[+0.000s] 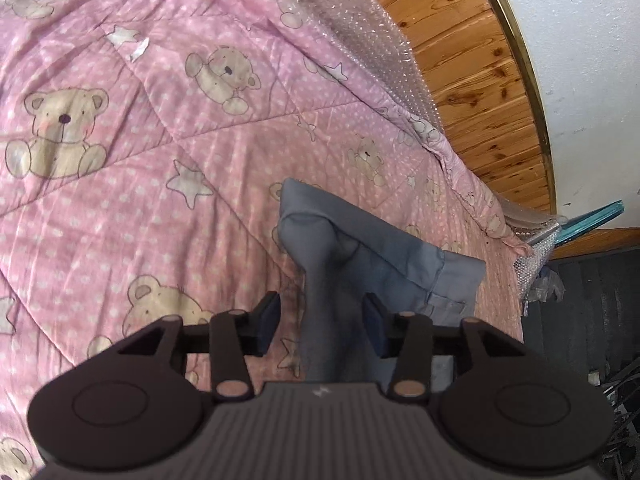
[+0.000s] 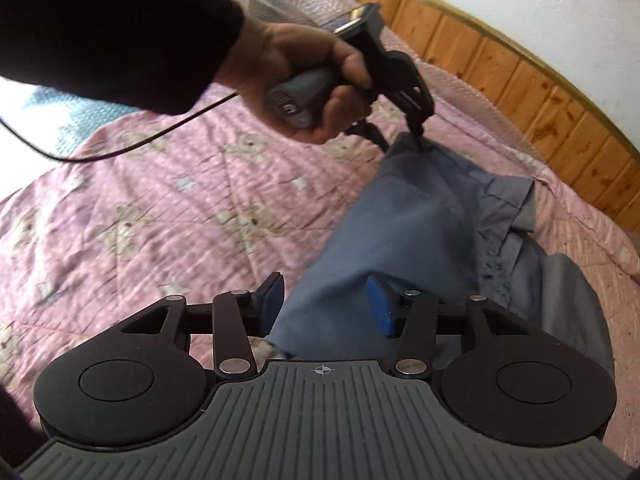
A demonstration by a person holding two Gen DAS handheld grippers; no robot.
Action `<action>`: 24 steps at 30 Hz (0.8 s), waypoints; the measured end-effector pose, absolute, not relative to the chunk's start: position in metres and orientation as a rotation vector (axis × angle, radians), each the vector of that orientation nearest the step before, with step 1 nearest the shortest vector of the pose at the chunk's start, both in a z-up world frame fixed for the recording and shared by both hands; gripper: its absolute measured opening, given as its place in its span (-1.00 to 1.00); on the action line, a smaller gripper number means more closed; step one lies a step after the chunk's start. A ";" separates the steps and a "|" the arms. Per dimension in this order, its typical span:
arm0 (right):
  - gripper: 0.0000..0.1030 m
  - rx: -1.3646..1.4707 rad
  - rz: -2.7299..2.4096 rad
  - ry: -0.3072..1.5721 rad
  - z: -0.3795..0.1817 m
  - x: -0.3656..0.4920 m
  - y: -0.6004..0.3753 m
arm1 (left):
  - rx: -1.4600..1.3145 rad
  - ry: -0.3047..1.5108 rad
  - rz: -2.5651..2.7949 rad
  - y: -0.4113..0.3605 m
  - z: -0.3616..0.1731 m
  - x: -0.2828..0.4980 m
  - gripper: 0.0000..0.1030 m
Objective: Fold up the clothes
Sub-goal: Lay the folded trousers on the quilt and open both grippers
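Observation:
A grey-blue garment [image 1: 372,240] lies crumpled on a pink teddy-bear quilt [image 1: 160,160] near the bed's right edge. My left gripper [image 1: 322,322] is open, and a bunched ridge of the cloth runs between its blue pads without either pad touching it. In the right wrist view the garment [image 2: 420,220] spreads from the left gripper [image 2: 400,136], held by a hand [image 2: 304,80], down to my right gripper [image 2: 326,306]. The right gripper is open, with the near edge of the cloth between its fingers.
A wooden bed frame [image 1: 480,80] with a brass rim borders the quilt on the far side, under a white wall. Bubble wrap [image 1: 360,20] lies along that edge. A black cable [image 2: 160,132] trails from the hand over the quilt [image 2: 160,208]. Dark floor [image 1: 580,320] lies past the bed's corner.

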State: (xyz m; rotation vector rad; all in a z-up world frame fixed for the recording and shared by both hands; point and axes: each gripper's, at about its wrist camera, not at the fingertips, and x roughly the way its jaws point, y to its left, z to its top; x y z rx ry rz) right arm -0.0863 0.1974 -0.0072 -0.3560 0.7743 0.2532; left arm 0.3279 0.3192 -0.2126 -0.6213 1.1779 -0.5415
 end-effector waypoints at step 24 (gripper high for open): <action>-0.35 -0.106 0.016 0.953 -0.153 0.021 0.078 | -0.260 1.109 -0.554 0.246 -0.189 0.318 -0.61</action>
